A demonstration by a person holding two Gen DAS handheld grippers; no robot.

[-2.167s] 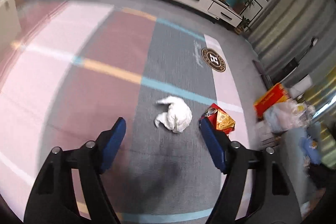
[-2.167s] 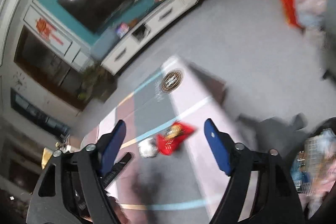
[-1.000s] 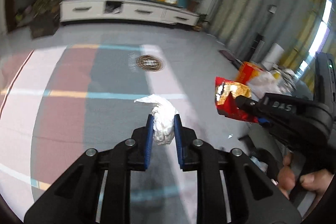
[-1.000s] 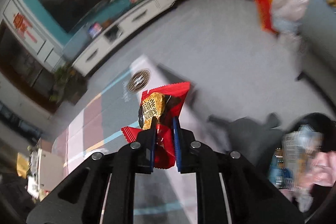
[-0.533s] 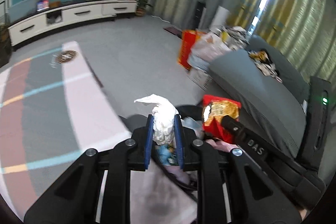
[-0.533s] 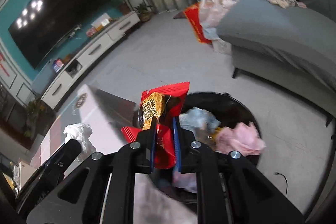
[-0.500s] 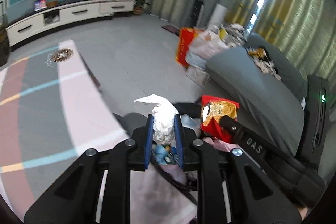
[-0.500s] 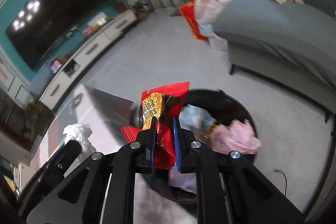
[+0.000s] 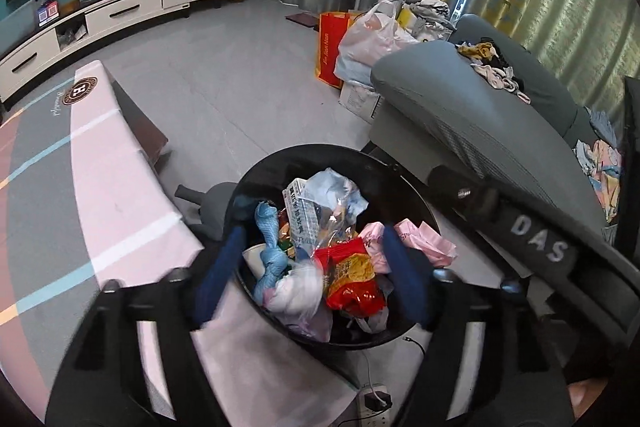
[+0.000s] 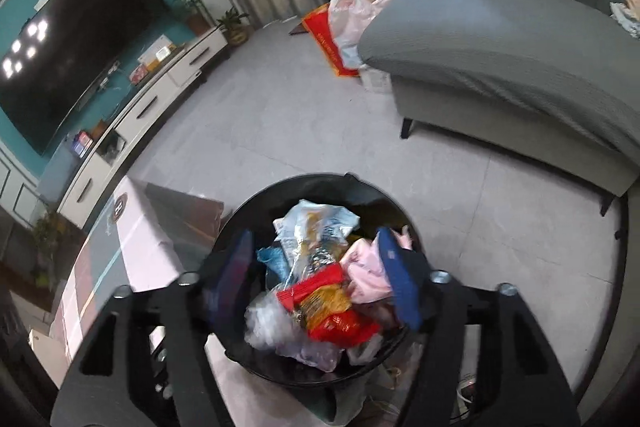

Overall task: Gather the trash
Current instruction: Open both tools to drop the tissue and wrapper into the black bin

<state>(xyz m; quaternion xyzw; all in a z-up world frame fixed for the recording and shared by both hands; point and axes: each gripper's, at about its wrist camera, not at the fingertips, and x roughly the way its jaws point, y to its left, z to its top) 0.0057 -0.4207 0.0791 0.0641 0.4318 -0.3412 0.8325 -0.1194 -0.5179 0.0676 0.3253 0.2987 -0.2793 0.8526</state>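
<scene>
Left wrist view: grey sofa [image 9: 480, 107] far right, patterned mat [image 9: 100, 187] left, black bin [image 9: 420, 211] near centre, full of rubbish; inside, red snack wrapper [image 9: 352, 279] beside white tissue wad [image 9: 296, 287], both loose on the heap. Left gripper [image 9: 312, 279] above the bin, jaws opening, clamping nothing. Right wrist view: right gripper [image 10: 316, 275] over the same bin [image 10: 320, 183], jaws opening, wrapper [image 10: 332, 315] lying free below, gripped by neither pad

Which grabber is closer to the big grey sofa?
The right gripper, I think. In the left wrist view its black body lies between the left gripper and the sofa. Both hover over the black bin, jaws opening, holding nothing.
</scene>
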